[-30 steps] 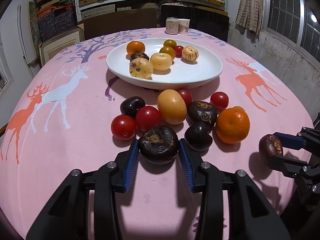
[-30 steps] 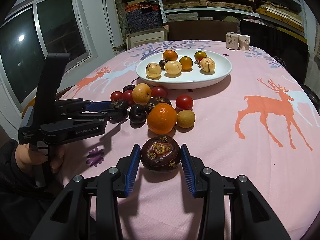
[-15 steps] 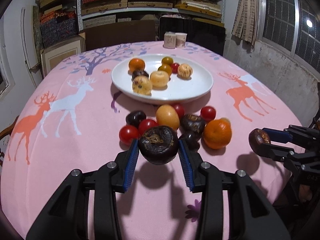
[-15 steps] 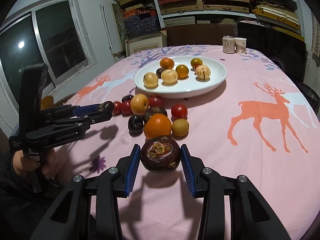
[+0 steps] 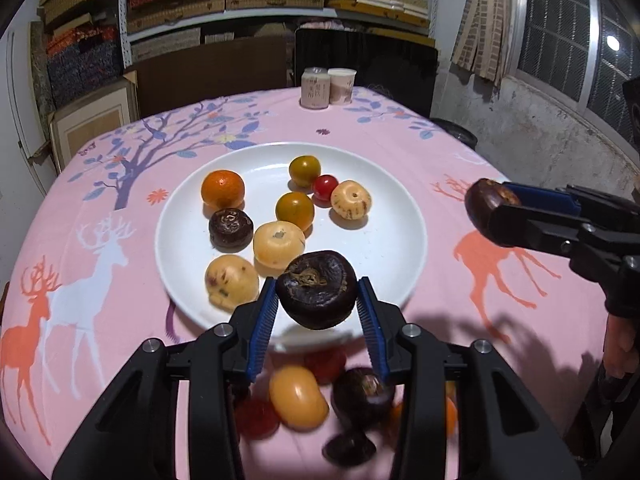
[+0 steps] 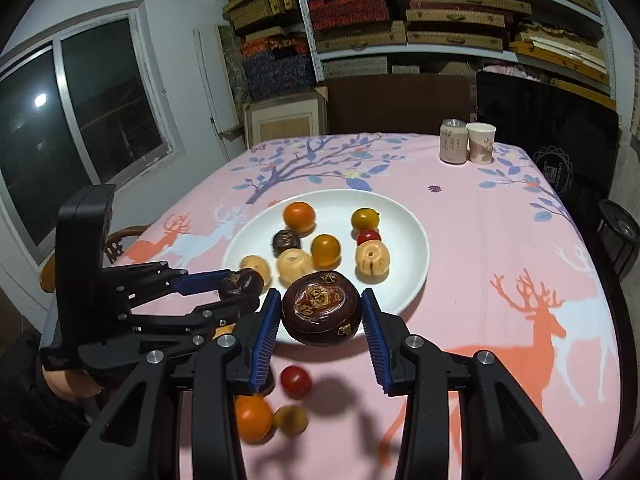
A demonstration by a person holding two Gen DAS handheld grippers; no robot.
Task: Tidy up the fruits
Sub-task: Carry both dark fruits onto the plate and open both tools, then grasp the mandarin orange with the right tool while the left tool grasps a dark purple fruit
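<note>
My left gripper point(image 5: 318, 312) is shut on a dark purple fruit point(image 5: 317, 289) and holds it above the near rim of the white plate point(image 5: 392, 236). My right gripper point(image 6: 319, 326) is shut on another dark purple fruit point(image 6: 322, 309), raised over the plate's point(image 6: 408, 256) near edge. The right gripper also shows in the left wrist view point(image 5: 500, 216), to the right of the plate. The plate holds several fruits: an orange point(image 5: 222, 189), a dark one point(image 5: 231, 227), pale yellow ones and a small red one point(image 5: 325, 187). Loose fruits point(image 5: 298, 396) lie on the cloth below the left gripper.
A pink deer-print cloth point(image 6: 520, 264) covers the round table. A can point(image 6: 453, 141) and a paper cup point(image 6: 481, 143) stand at the far side. A red tomato point(image 6: 295, 381) and an orange point(image 6: 253, 417) lie under the right gripper. Shelves and a chair stand behind.
Both grippers have lifted their dark fruits off the cloth and moved forward to the plate's near edge. The loose fruit pile now lies beneath them.
</note>
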